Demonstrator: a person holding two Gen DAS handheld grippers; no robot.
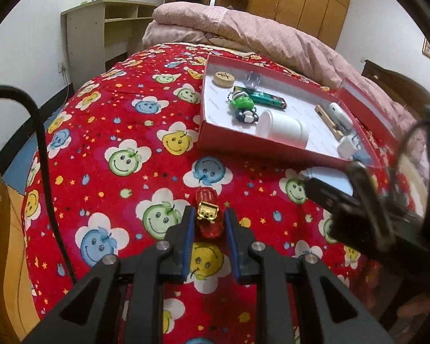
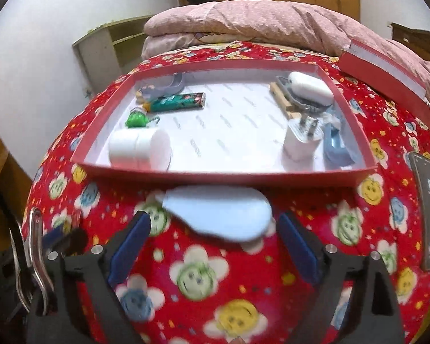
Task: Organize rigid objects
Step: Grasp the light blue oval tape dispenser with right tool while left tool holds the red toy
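Observation:
A small red toy car (image 1: 208,215) with a gold part sits on the red smiley bedspread between the blue pads of my left gripper (image 1: 207,215); the jaws stand close around it and look shut on it. A red box (image 1: 243,143) with a white floor lies beyond it and holds a white jar (image 1: 283,128), a green tube (image 1: 261,97), a wooden disc (image 1: 224,78) and other small things. My right gripper (image 2: 215,228) is open, its pads either side of a light blue oval piece (image 2: 220,212) lying in front of the box (image 2: 220,176).
A phone (image 2: 428,215) lies on the bedspread at the right. The red box lid (image 2: 387,71) rests against a folded pink quilt (image 2: 258,20) at the back. A wooden shelf (image 1: 100,28) stands by the left wall. The right gripper's body (image 1: 372,206) is close at my left gripper's right.

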